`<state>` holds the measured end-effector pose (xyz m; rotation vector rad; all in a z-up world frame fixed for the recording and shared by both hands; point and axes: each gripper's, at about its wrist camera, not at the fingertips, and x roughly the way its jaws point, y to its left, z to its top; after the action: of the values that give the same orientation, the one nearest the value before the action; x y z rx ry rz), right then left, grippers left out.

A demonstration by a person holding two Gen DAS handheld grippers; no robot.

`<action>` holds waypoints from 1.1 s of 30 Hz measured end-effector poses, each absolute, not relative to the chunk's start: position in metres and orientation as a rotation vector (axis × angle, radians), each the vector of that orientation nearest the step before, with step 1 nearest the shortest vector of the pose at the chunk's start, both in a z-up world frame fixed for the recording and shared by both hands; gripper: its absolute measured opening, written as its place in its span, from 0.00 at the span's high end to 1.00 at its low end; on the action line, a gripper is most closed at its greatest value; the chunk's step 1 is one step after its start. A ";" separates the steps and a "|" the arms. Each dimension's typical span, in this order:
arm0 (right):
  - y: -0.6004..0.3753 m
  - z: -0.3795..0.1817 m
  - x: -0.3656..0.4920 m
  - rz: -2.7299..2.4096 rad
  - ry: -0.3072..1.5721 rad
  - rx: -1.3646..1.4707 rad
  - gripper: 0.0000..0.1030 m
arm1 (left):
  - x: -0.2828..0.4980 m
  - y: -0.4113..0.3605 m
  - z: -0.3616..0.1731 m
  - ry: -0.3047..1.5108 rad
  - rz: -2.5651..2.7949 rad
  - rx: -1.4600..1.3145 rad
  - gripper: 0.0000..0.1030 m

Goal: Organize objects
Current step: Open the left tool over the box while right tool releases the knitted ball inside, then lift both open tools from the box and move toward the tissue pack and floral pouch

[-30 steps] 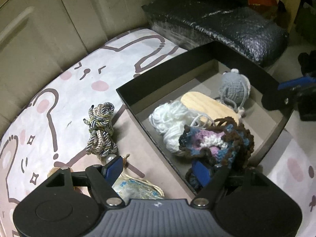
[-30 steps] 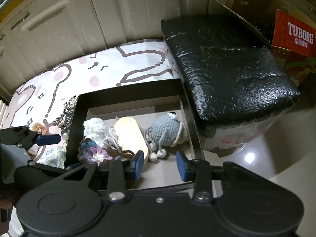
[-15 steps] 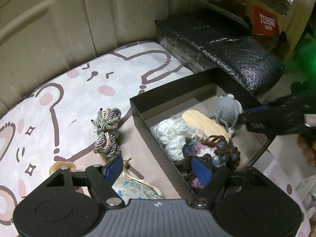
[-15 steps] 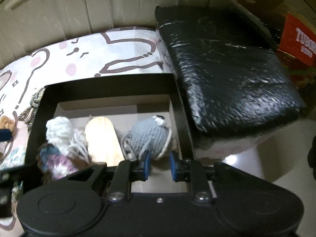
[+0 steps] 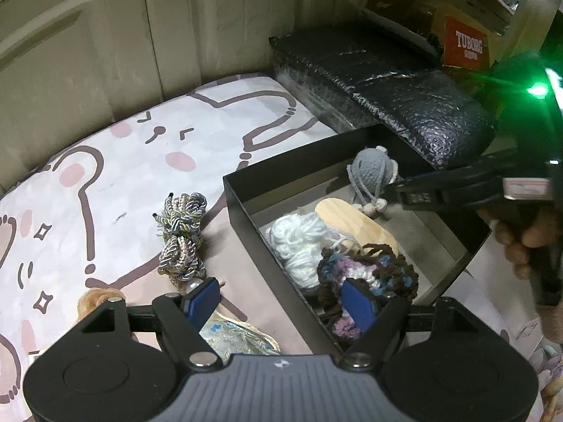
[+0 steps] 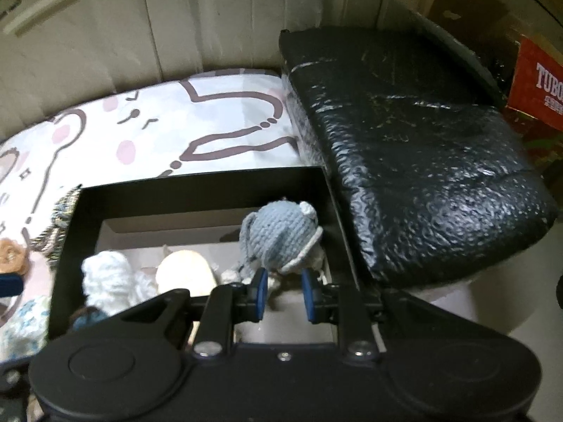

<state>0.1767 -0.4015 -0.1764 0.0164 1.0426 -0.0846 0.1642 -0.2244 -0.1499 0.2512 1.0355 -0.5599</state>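
From the left wrist we see the grey crocheted toy [image 5: 372,171], round with dangling strings, raised at the far corner of the black box [image 5: 242,197]; the right gripper [image 5: 394,190] meets its underside. Our left gripper [image 5: 278,304] spreads wide, holding nothing, over the box's near wall. A braided cord [image 5: 181,235] lies outside on the cartoon-print sheet [image 5: 140,147].

From the right wrist we see the 2 blue pads [image 6: 260,295] narrowed on the toy's strings.

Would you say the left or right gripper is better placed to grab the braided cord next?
Left: the left gripper is open near the braided cord, outside the box; the right gripper is at the gray crochet toy.
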 end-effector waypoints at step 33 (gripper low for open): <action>-0.398 -0.162 0.139 -0.038 1.055 0.079 0.69 | 0.158 -0.212 -0.139 1.026 -0.531 0.252 0.26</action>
<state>0.1388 -0.3981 -0.1618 0.0793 1.0546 -0.0381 0.1577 -0.2120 -0.1388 0.2522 1.0261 -0.5315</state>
